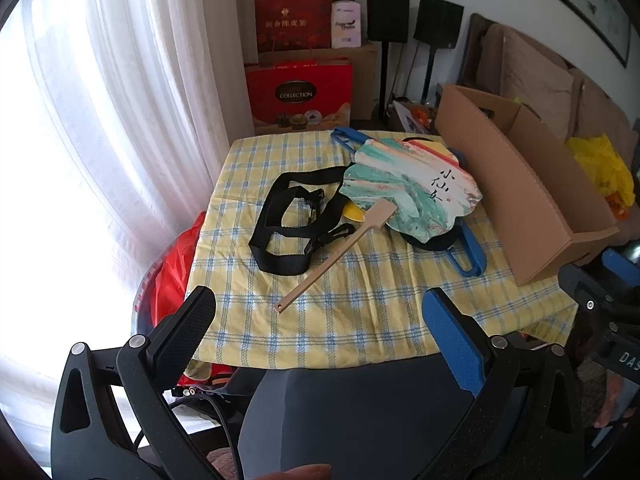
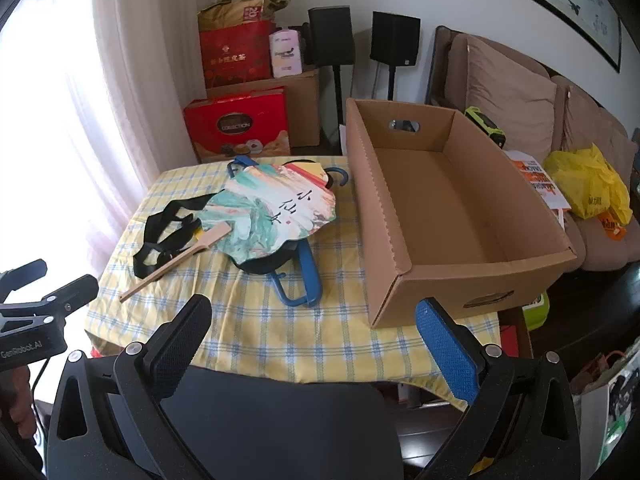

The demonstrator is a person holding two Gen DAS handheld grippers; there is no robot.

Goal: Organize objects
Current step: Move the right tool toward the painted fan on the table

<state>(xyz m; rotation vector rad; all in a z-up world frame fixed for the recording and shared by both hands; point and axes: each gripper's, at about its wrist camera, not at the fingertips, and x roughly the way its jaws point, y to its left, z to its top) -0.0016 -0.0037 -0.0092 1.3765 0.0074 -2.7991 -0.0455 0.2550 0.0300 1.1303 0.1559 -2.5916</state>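
A painted hand fan (image 1: 412, 188) (image 2: 276, 210) with a long wooden handle (image 1: 332, 258) lies on the yellow checked table (image 1: 360, 320) (image 2: 320, 340). It rests on a blue hanger (image 1: 468, 256) (image 2: 304, 280) and a dark object. A black strap (image 1: 288, 224) (image 2: 164, 232) lies to its left. An empty cardboard box (image 1: 532, 208) (image 2: 452, 208) stands on the table's right side. My left gripper (image 1: 320, 320) is open and empty above the near table edge, short of the fan handle. My right gripper (image 2: 312, 328) is open and empty, near the box's front corner.
Red gift boxes (image 1: 300, 96) (image 2: 240, 128) and cartons are stacked behind the table by the curtain. Two black speakers (image 2: 332, 36) stand on poles. A sofa with cushions and a yellow bag (image 2: 588, 184) is to the right. Red cloth (image 1: 172, 276) lies left of the table.
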